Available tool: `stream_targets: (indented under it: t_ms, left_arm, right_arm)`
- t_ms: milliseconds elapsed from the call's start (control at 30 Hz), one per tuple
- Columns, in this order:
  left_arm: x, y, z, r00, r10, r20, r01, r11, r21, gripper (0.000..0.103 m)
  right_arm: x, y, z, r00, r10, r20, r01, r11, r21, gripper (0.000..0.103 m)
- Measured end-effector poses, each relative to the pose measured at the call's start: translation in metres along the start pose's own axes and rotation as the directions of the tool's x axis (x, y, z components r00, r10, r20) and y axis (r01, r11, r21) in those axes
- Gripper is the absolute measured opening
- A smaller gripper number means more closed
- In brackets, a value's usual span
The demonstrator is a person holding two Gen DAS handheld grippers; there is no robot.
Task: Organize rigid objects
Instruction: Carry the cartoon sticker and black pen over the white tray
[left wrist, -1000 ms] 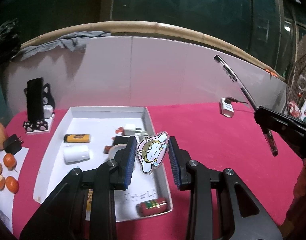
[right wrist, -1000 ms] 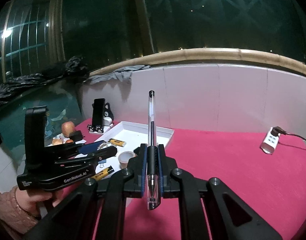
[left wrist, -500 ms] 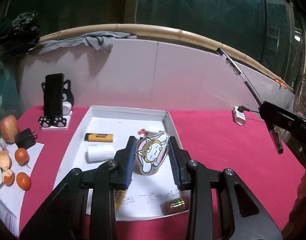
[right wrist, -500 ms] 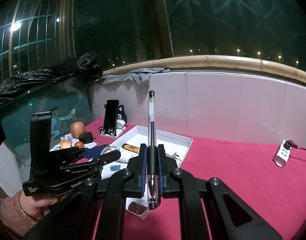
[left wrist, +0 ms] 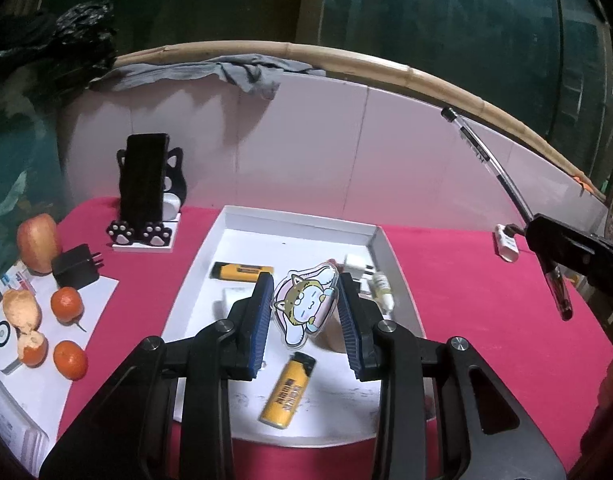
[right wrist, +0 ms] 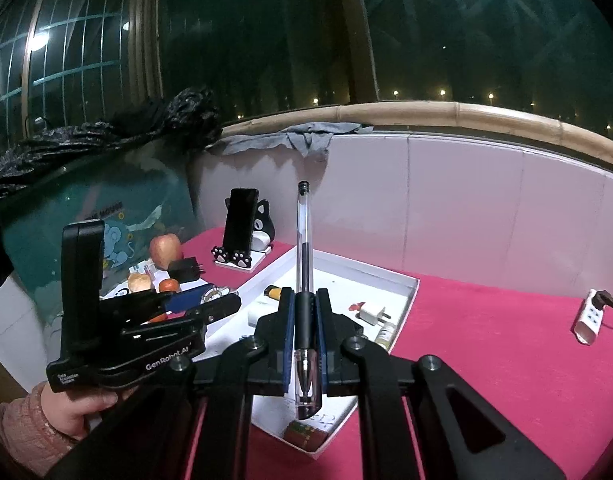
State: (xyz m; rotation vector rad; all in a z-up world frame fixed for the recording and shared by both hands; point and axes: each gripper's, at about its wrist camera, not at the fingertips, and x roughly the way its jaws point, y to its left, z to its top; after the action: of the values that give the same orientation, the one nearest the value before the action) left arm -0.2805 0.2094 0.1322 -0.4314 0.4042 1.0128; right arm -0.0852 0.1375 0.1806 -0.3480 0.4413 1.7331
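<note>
Two held things: cartoon cat charm (left wrist: 306, 307) pinched between the blue pads of the left gripper (left wrist: 305, 316), above the white tray (left wrist: 380, 240); clear pen (right wrist: 304, 280) clamped upright in the right gripper (right wrist: 305, 344), jaws pressed together on its black grip, tip toward the camera. Below the charm, in the tray: yellow lighter (left wrist: 287, 390) lying loose, a second yellow lighter (left wrist: 240, 271) farther back, white plug (right wrist: 371, 313) and small bottle (right wrist: 385, 334) near the right wall. Tray resting on the pink worktop (left wrist: 486, 300). Left of the tray: phone on a cat-shaped stand (left wrist: 146, 188), black charger (left wrist: 76, 270), apple (left wrist: 38, 242), oranges (left wrist: 66, 303). Far right on the worktop, well apart from the tray: white power strip (right wrist: 588, 320). Bare hand (right wrist: 78, 408) with a pink sleeve under the left gripper's handle in the right wrist view.
</note>
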Motion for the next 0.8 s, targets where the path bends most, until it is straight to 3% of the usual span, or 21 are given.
stream_targets:
  t_ms: [367,800]
  left_arm:
    - [0.008,0.034,0.019,0.997,0.075,0.013,-0.074,0.997,-0.022,0.032]
    - [0.043,0.037,0.034,0.992,0.127,-0.029,-0.125,0.991,0.049,0.032]
  right_arm:
    - [0.024,0.007,0.003,0.999,0.007,-0.037,-0.007,1.000,0.024,0.008]
    - [0.061,0.005,0.001,0.996,0.014,-0.092,-0.004,0.994,0.111,0.008]
